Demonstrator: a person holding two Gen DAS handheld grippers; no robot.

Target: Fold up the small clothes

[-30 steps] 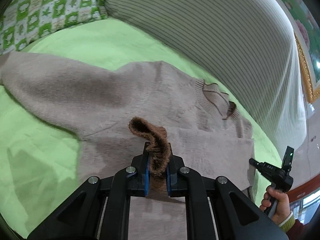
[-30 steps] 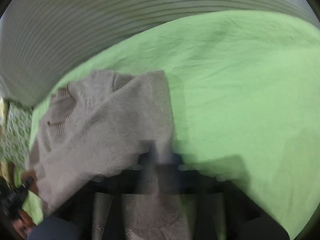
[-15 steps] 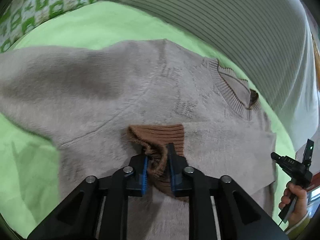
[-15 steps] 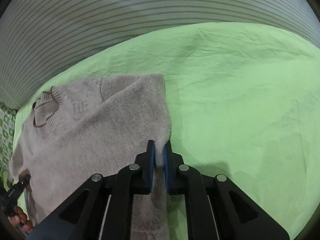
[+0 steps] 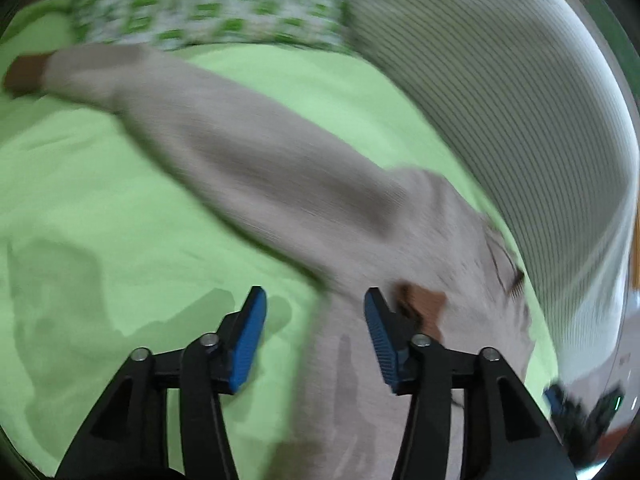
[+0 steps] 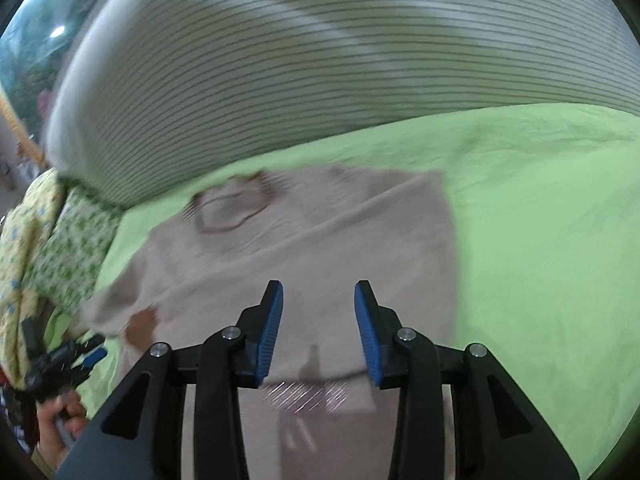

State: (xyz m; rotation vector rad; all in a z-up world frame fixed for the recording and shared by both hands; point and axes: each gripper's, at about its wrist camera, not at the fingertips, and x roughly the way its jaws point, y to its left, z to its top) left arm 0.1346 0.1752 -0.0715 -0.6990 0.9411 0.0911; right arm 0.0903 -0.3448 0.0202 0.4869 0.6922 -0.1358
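A small beige knitted sweater (image 6: 304,248) lies flat on a green bedsheet. Its round neckline, edged in brown, sits at the far end. One sleeve (image 5: 224,136) stretches out far to the left, ending in a brown cuff (image 5: 24,74). The other sleeve is folded across the body, its brown cuff (image 6: 141,326) resting on the chest.

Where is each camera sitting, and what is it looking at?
Left wrist: rides the left hand-held gripper, jaws opening and empty, looking down at the sweater sleeve on the green sheet.
Right wrist: rides the right hand-held gripper, jaws opening and empty, over the sweater's body; a hand shows.
Both see sweater, sheet, striped cushion.
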